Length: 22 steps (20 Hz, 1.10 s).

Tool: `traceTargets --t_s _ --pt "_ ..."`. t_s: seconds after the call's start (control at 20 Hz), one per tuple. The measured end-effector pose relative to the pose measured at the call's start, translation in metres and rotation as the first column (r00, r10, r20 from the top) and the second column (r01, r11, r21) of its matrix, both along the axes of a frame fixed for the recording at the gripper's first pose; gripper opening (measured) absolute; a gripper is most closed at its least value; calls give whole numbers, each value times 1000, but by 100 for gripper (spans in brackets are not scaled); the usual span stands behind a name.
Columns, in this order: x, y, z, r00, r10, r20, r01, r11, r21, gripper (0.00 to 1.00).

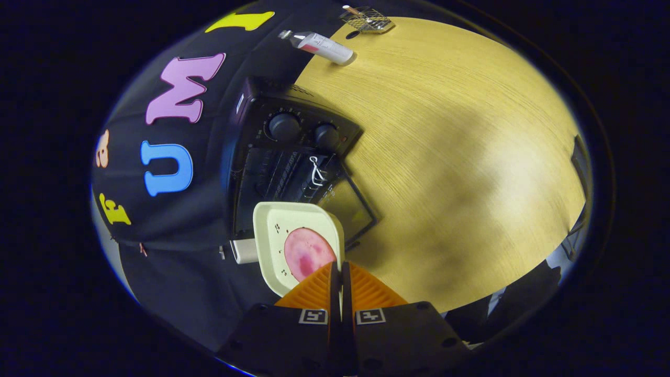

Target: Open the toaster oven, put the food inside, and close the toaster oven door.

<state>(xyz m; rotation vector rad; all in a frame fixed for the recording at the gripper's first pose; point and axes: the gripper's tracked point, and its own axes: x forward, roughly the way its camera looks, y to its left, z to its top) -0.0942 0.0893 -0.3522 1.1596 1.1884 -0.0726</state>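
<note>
Tray in hand-held gripper points lengthwise toward toaster oven.

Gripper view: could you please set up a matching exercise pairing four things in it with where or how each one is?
Things:
1. plate
2. toaster oven door
3. bottle
4. hand-held gripper

States:
A. lying on its side on the wooden table, beyond the toaster oven
B. folded down open
C. fingers closed on the plate's rim
D. held in front of the oven opening, carrying a pink slice of food

Pairs: 1-D, 2-B, 3-A, 4-C
</note>
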Motion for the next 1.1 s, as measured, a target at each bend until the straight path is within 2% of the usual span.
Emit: traceTargets --t_s 0.2,0.55,0.9,1.1 --pt "30 25 -8 986 -154 -62 153 988 -23 5" --pt "85 57 -20 920 -377 -111 372 926 -61 5" --pt "121 72 -40 859 -495 -131 487 869 -92 5" --pt "125 72 -48 824 -548 -143 533 836 -135 5"
